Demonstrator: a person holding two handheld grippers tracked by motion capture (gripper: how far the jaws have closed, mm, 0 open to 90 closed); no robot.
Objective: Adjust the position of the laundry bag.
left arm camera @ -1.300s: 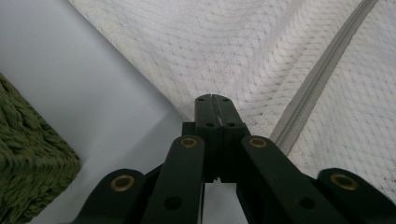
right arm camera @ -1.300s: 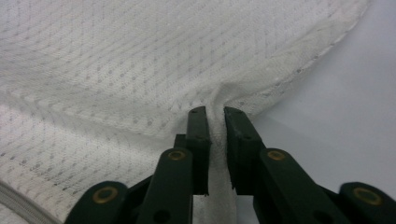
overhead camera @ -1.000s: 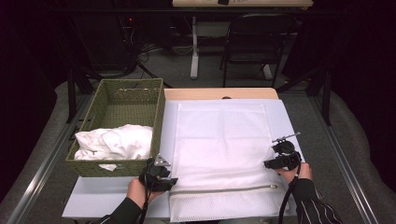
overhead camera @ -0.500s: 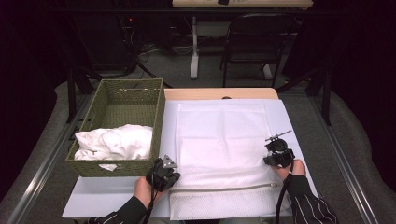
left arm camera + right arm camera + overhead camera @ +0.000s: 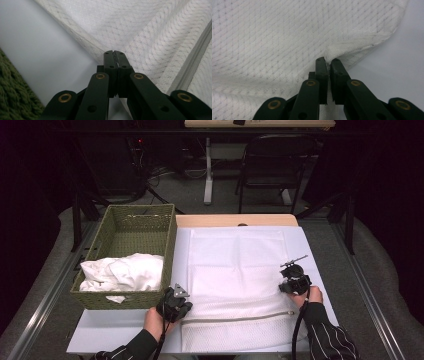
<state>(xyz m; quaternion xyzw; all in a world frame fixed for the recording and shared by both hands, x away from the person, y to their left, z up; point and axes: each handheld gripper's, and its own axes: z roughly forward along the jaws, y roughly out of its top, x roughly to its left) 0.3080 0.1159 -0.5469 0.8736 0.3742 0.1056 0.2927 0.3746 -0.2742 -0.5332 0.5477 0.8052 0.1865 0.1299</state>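
Mesh bag [image 5: 240, 275]: big, white, lies flat on the worktop [image 5: 110, 335], zip [image 5: 240, 319] near the person's side
Left hand-held gripper [image 5: 181, 306]: its jaws have just closed, and now they pinch the bag's left edge, just beside the zip
Right hand-held gripper [image 5: 291, 281]: its jaws have just closed too, and they pinch a bit of the bag's right edge, which puckers up there
Basket [image 5: 100, 240]: green, woven, left of the bag, close to the left hand-held gripper
White cloth [image 5: 122, 272]: crumpled in the near part of the basket
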